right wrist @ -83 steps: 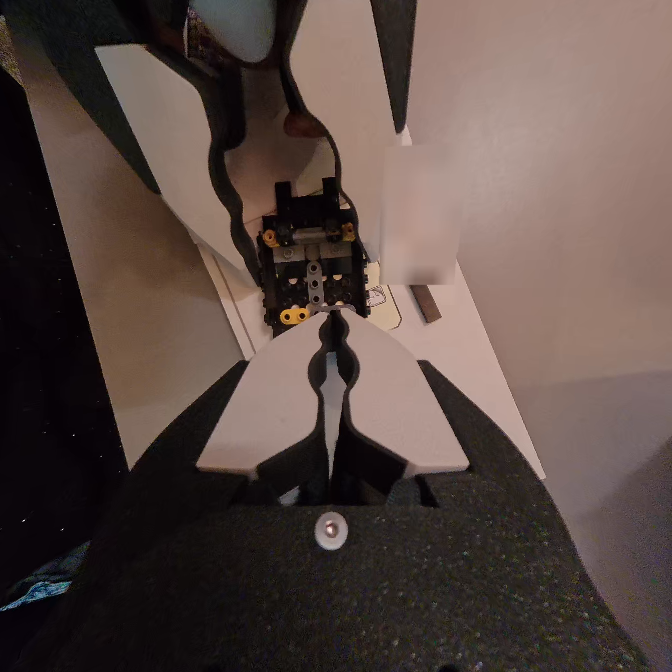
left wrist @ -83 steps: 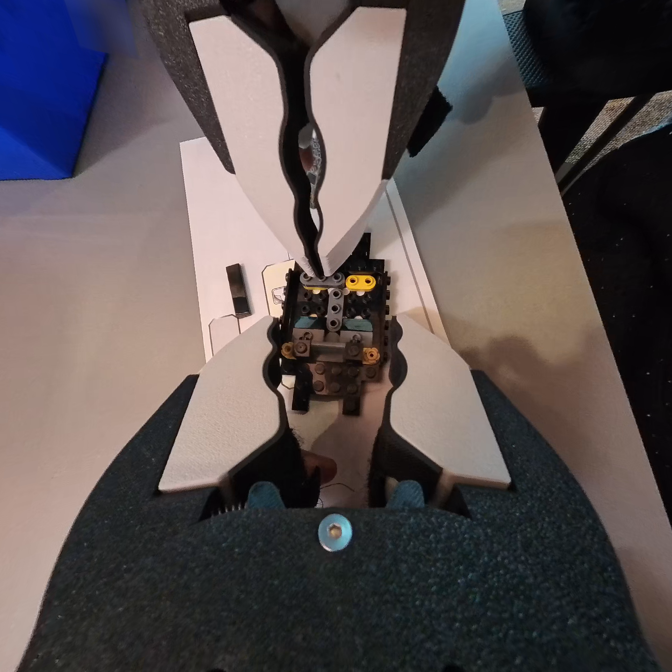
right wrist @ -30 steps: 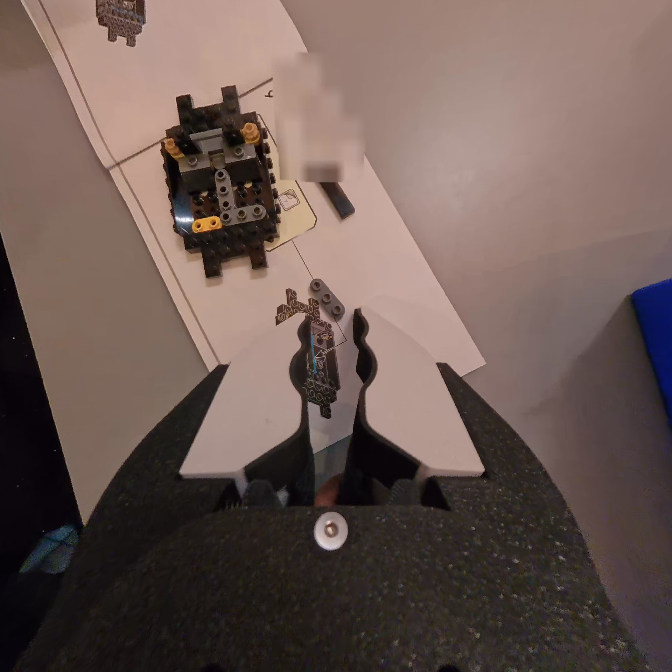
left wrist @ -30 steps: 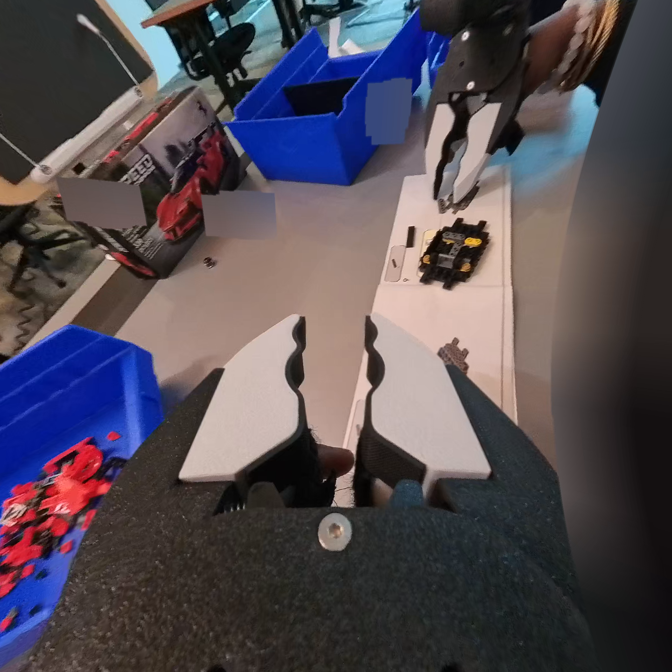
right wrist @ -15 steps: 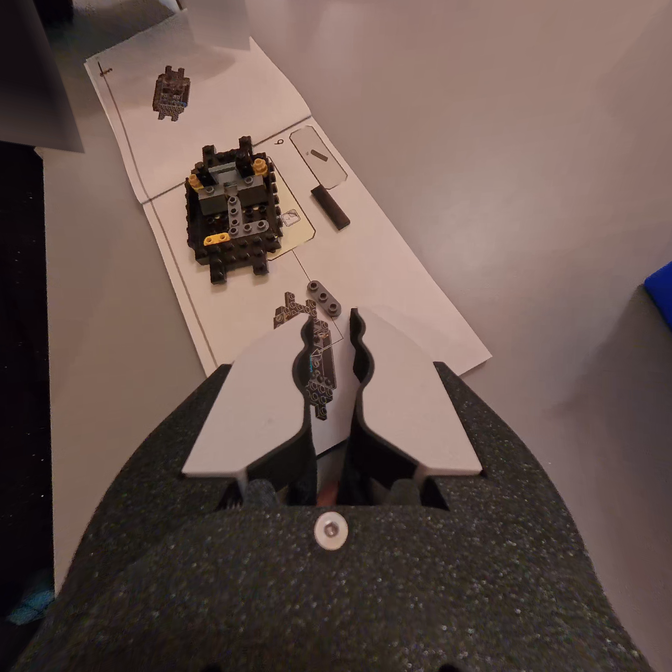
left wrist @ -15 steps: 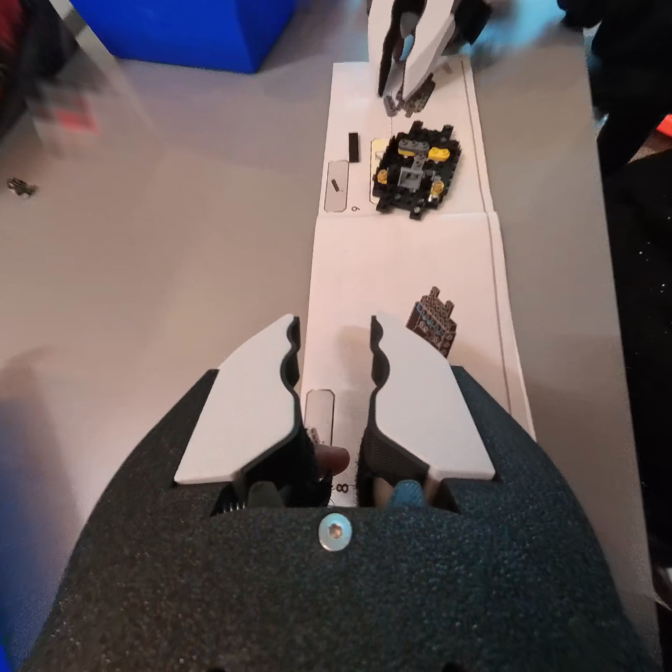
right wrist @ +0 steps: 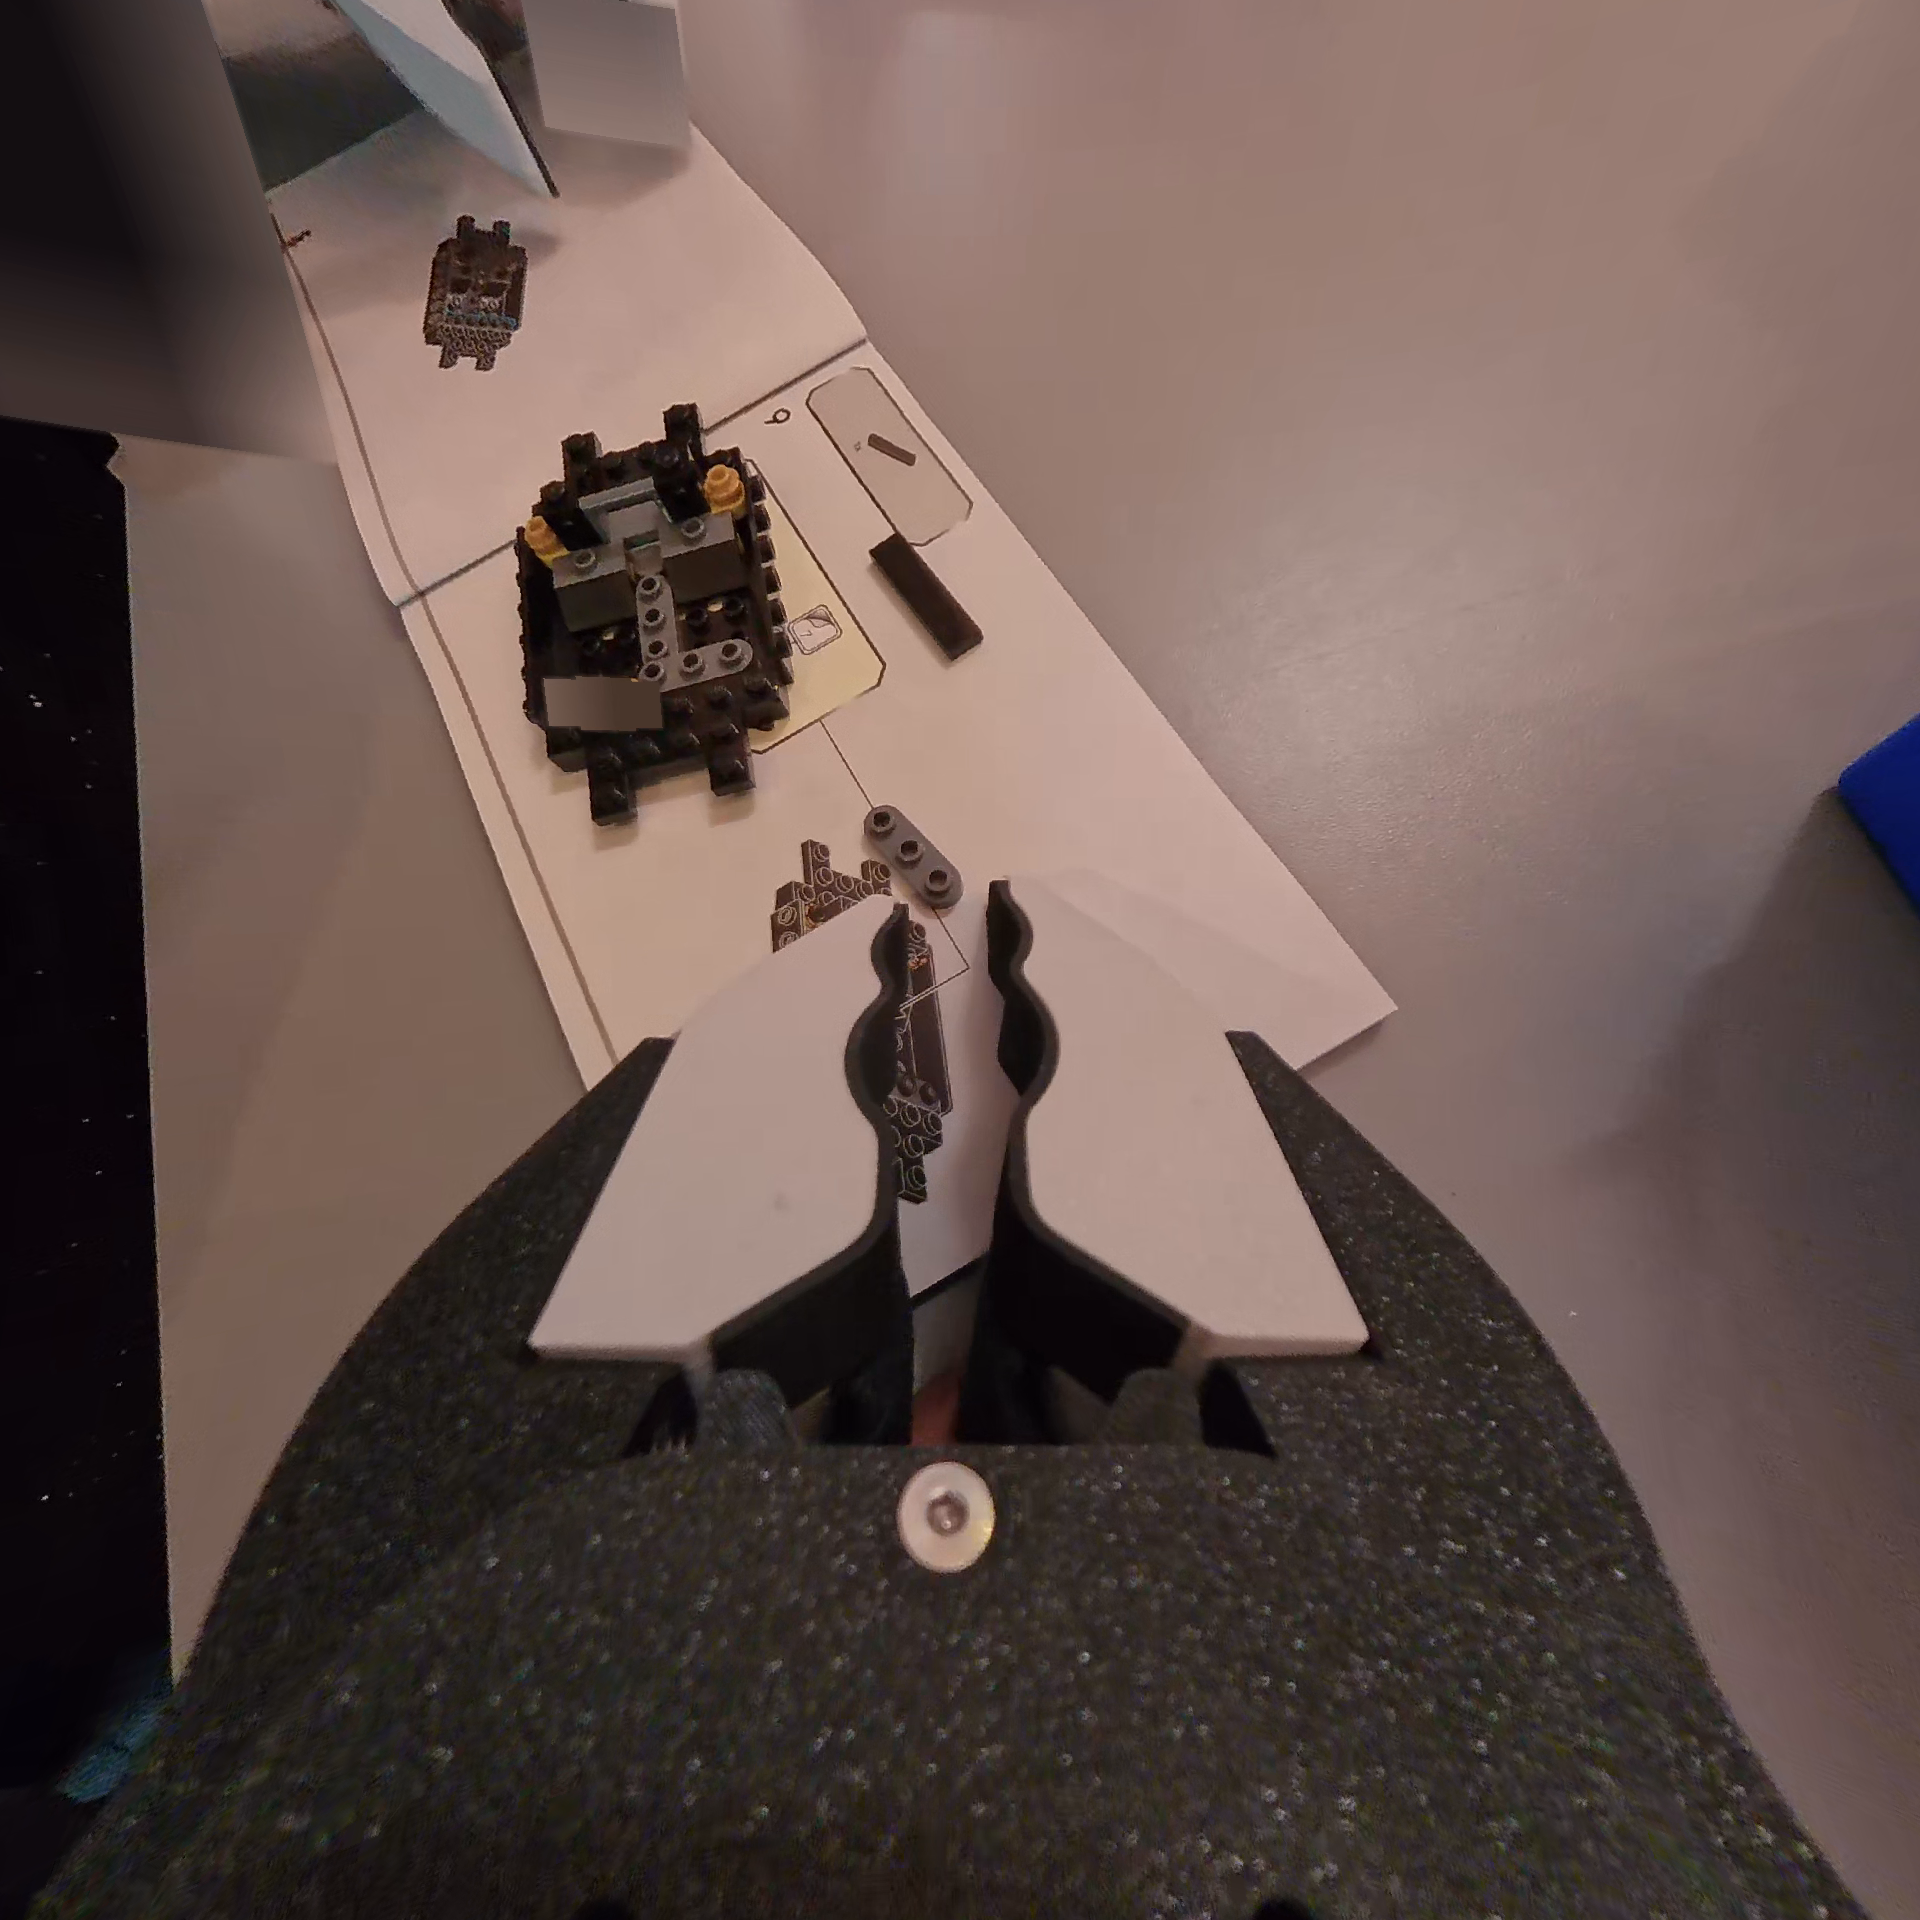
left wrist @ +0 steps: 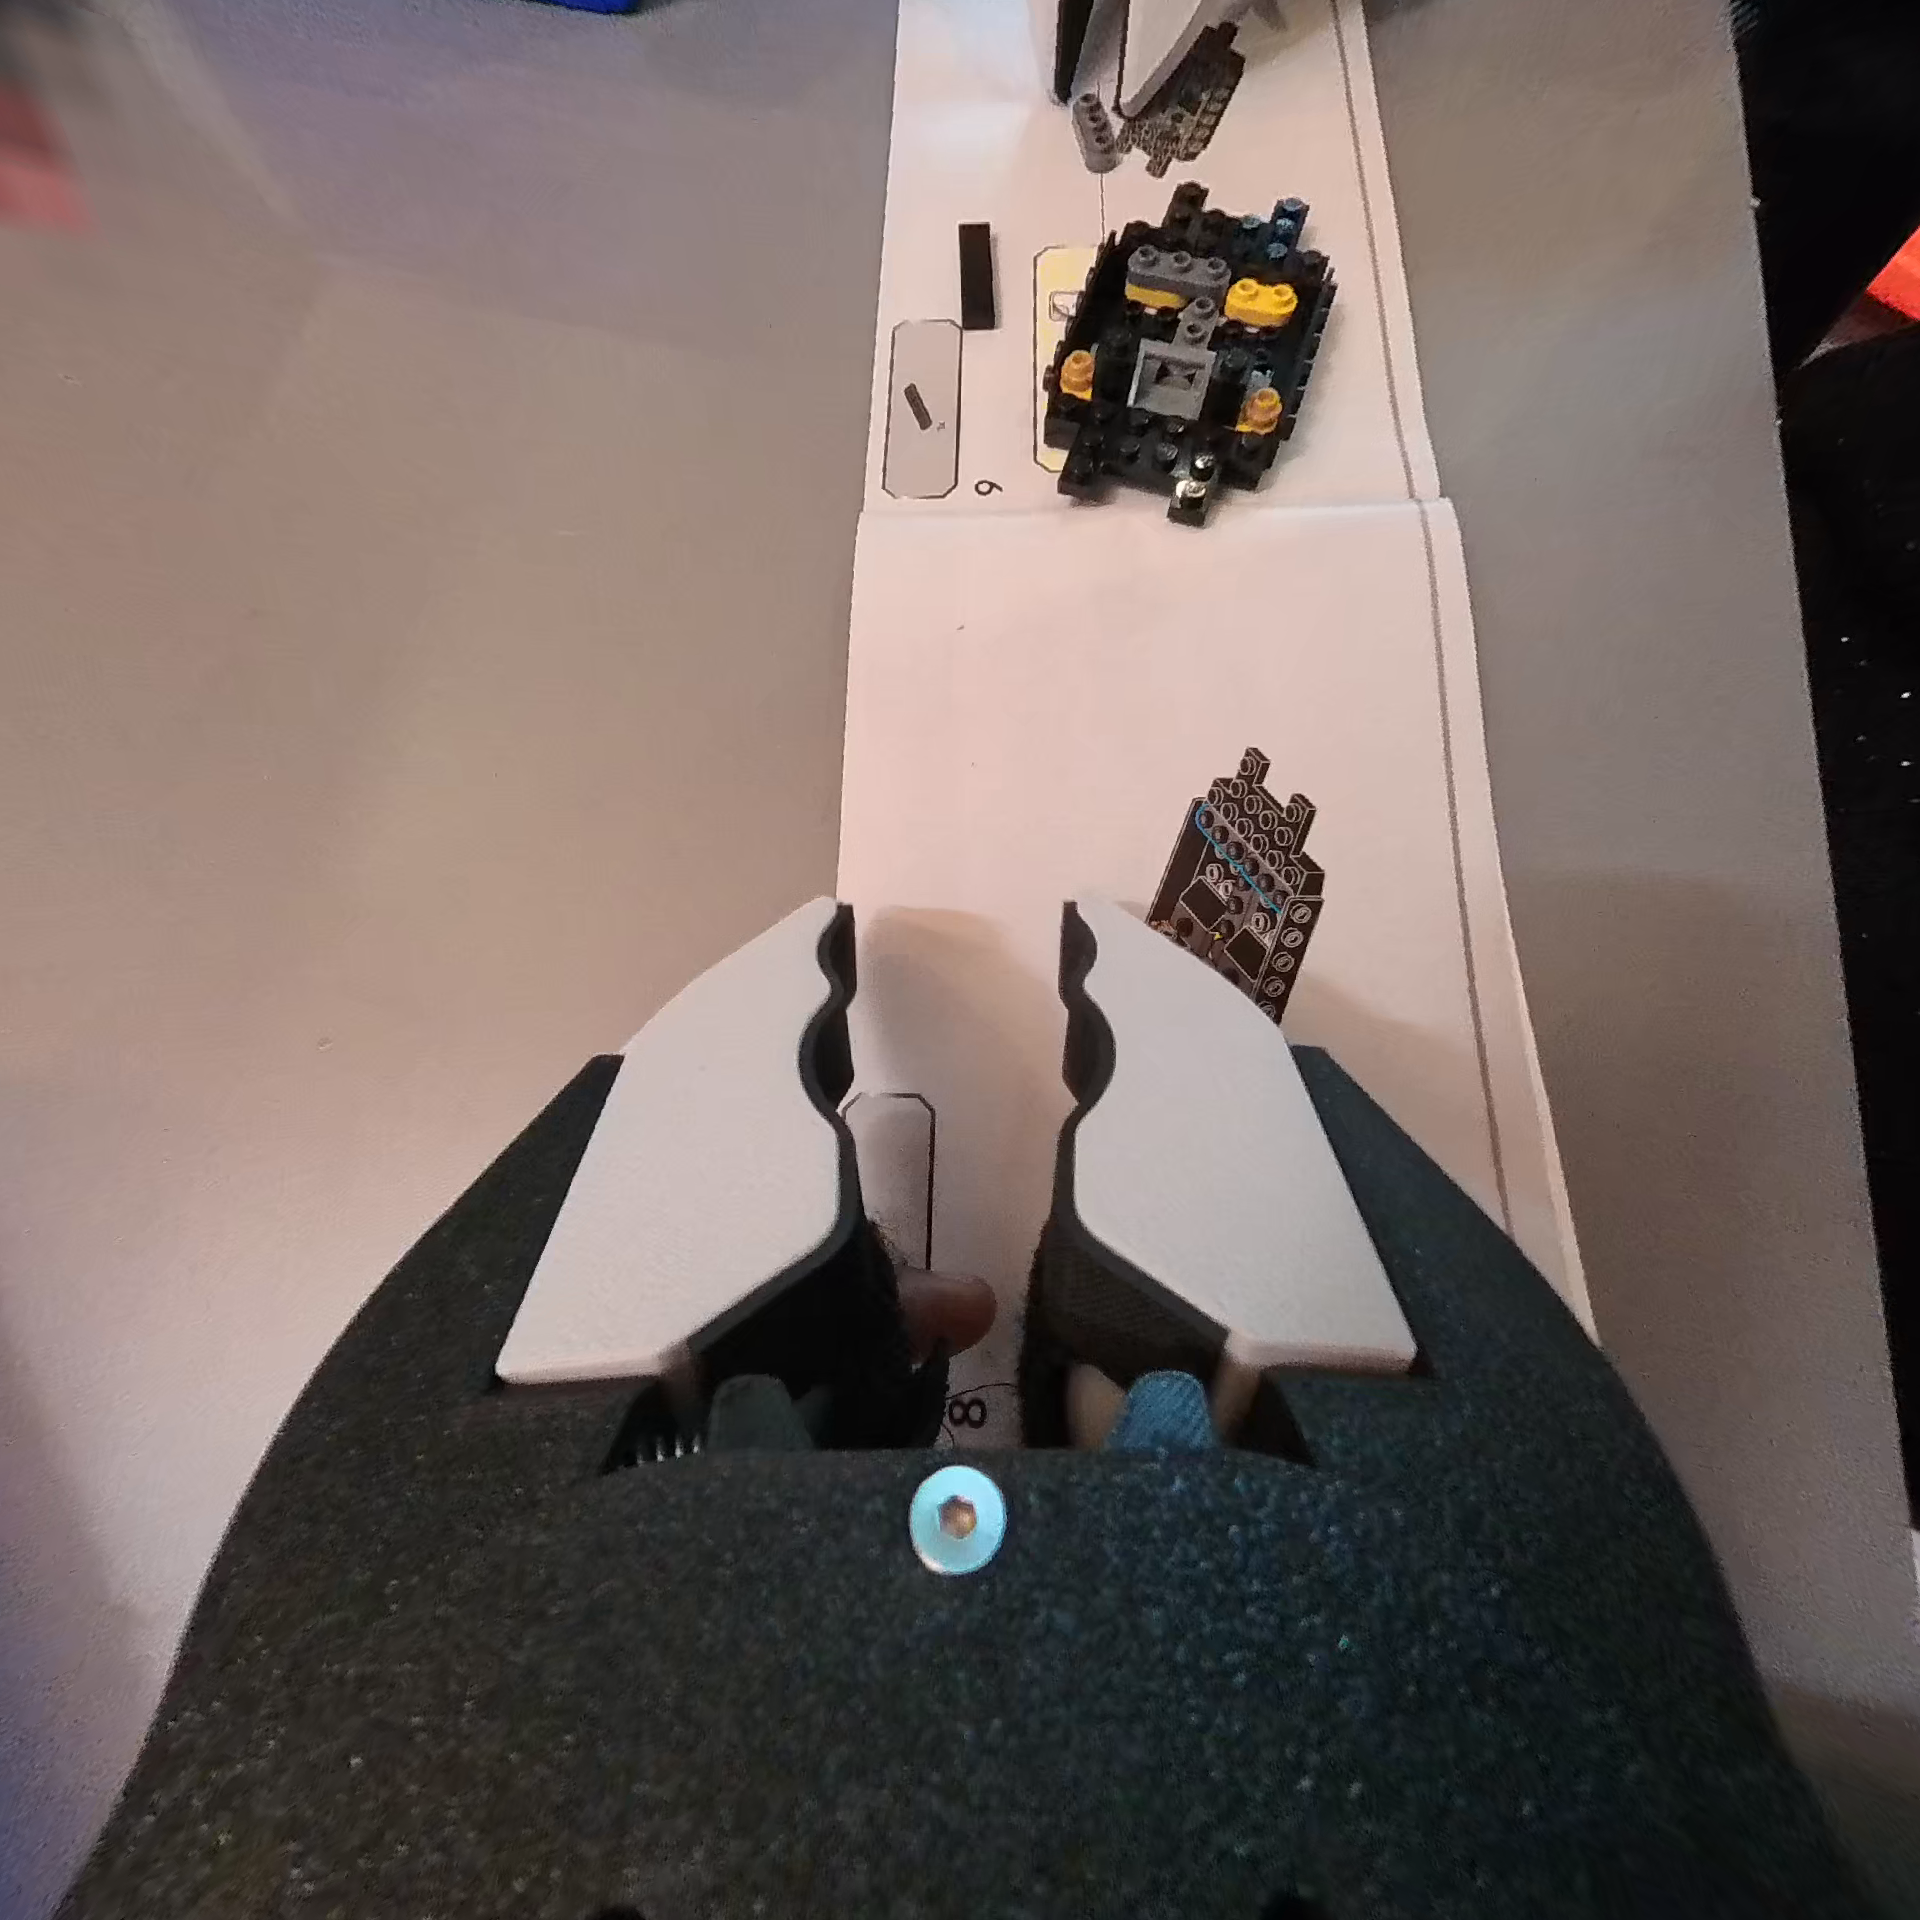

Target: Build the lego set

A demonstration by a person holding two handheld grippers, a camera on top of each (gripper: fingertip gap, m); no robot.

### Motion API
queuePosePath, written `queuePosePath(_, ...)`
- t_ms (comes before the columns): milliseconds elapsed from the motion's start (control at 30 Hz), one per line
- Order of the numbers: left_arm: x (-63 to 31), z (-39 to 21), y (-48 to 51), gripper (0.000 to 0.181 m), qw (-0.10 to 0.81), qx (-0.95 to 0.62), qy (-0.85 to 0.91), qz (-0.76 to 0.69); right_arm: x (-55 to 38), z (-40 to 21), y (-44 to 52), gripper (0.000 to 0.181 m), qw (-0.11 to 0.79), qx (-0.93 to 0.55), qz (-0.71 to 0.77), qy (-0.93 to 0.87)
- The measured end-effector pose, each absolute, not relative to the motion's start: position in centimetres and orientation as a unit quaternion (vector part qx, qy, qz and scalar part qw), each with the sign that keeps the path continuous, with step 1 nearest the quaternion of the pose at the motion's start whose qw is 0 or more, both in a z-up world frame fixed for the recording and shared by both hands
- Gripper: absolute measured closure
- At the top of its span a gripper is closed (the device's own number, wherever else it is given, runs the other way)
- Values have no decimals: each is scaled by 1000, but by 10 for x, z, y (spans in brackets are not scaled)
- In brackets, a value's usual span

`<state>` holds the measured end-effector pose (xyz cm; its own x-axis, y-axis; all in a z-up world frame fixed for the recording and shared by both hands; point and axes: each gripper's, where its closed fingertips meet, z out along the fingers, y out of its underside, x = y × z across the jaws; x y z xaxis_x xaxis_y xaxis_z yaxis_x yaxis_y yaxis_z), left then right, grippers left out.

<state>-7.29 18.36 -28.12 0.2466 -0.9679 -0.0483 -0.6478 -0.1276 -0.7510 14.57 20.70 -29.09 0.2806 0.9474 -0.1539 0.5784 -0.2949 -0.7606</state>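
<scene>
The right gripper is held low over the instruction booklet with its jaws a narrow gap apart and nothing between them; its tips sit just short of a loose grey three-stud plate lying on the page. The left gripper is parted wider, also empty, and is kept well back from the build at the near end of the same booklet. The partly built black Lego chassis stands on the open booklet, carrying grey plates and yellow pieces, and a loose black tile lies just beside it on the page.

The next move is judged to be the pick-up of the grey plate, and several things could go wrong there. The plate is thin and flat, so it could be pushed along the glossy paper rather than caught, or squeezed out sideways if it is gripped off-centre. The booklet itself could be dragged or creased by the fingertips, and the chassis and tile resting on it would then be shifted. Because the chassis is not steadied by the left gripper, it could slide or tilt when a piece is pressed onto it, and a plate seated out of line with the studs could be left half-attached.
</scene>
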Motion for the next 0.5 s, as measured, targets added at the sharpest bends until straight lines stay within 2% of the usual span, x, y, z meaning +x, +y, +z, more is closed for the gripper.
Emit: queuePosePath(500,-71,-290,183,141,326,-718,569,-232,145,-291,207,166,300,-742,307,-516)
